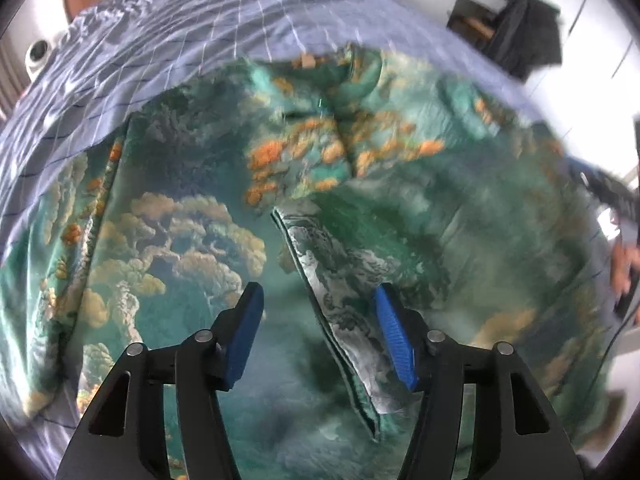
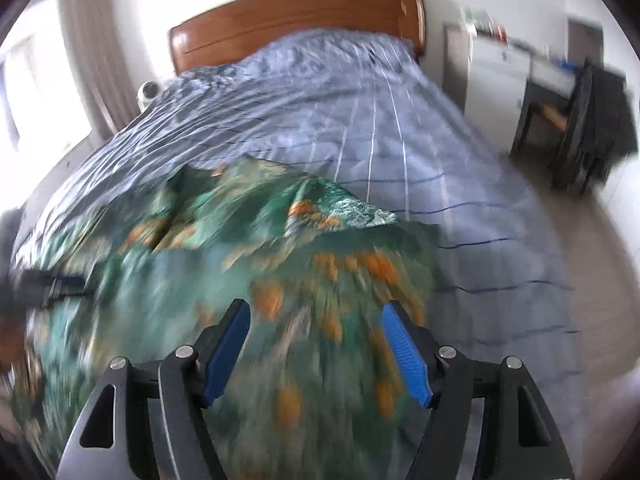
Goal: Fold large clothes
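Garment (image 1: pixel 192 240), green with orange and cloud print, lies spread on the bed (image 2: pixel 360 120), at the end away from the headboard (image 2: pixel 296 16). Your left gripper (image 1: pixel 318 304) hangs over it, jaws apart, a turned-back hem (image 1: pixel 340 288) between them. Your right gripper (image 2: pixel 316 320) is likewise spread, holding nothing.

Your right wrist view smears the green printed garment (image 2: pixel 224 264) badly; its pattern near the right gripper (image 2: pixel 316 312) is unreadable. The left gripper (image 2: pixel 52 282) shows there only as a dark blur, cut off by the frame edge.
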Demonstrator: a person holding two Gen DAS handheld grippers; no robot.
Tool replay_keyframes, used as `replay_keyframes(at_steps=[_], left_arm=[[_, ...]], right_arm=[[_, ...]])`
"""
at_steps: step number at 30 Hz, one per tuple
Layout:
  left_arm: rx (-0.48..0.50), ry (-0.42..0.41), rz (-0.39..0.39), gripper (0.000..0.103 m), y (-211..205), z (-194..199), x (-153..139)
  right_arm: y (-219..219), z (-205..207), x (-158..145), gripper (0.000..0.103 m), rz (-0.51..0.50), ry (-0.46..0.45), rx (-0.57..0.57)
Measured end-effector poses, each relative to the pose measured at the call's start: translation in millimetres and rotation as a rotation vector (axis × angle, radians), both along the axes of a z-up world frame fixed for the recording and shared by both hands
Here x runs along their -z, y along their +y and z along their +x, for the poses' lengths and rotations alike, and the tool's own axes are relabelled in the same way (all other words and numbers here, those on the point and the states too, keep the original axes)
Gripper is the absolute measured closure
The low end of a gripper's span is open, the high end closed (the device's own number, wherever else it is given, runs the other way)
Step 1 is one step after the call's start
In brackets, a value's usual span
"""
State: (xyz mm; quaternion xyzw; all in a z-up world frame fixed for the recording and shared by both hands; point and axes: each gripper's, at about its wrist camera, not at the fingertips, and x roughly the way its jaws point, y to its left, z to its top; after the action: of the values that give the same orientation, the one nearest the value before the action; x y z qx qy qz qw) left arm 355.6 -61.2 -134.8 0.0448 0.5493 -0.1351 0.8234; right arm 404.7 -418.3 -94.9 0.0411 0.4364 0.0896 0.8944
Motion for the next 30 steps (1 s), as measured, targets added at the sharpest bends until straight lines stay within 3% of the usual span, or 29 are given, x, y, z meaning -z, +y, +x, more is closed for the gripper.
replay_keyframes(at_steps=[4, 9, 14, 18, 23, 26, 30], left_arm=[[-0.020, 0.017, -0.008, 0.043, 1.7, 2.3, 15.5], [-0.010, -0.003, -0.004, 0.043, 1.4, 0.8, 16.8], [0.003, -0.037, -0.011, 0.043, 2.2, -6.8, 17.4], [0.001, -0.047, -0.010, 0.042, 0.5, -8.0, 21.7], [-0.011, -0.063, -0.004, 0.040, -0.2, -11.6, 18.3], [-0.017, -0.073, -0.007, 0.025, 11.0, -31.6, 3.9], [-0.035, -0.111, -0.045, 0.011, 47.4, -73.9, -19.2]], right_arm=[[7.6, 47.0, 61.9, 0.032, 0.005, 0.221, 0.001], [12.9, 37.7, 55.7, 0.031, -0.029, 0.200, -0.006], [13.6, -17.1, 37.4, 0.031, -0.051, 0.181, -0.044], [7.9, -56.0, 40.1, 0.031, -0.027, 0.233, -0.031], [7.4, -46.7, 61.7, 0.030, -0.020, 0.270, 0.010], [13.1, -45.6, 61.7, 0.028, -0.057, 0.263, 0.026], [17.8, -67.5, 38.5, 0.028, -0.101, 0.198, 0.052]])
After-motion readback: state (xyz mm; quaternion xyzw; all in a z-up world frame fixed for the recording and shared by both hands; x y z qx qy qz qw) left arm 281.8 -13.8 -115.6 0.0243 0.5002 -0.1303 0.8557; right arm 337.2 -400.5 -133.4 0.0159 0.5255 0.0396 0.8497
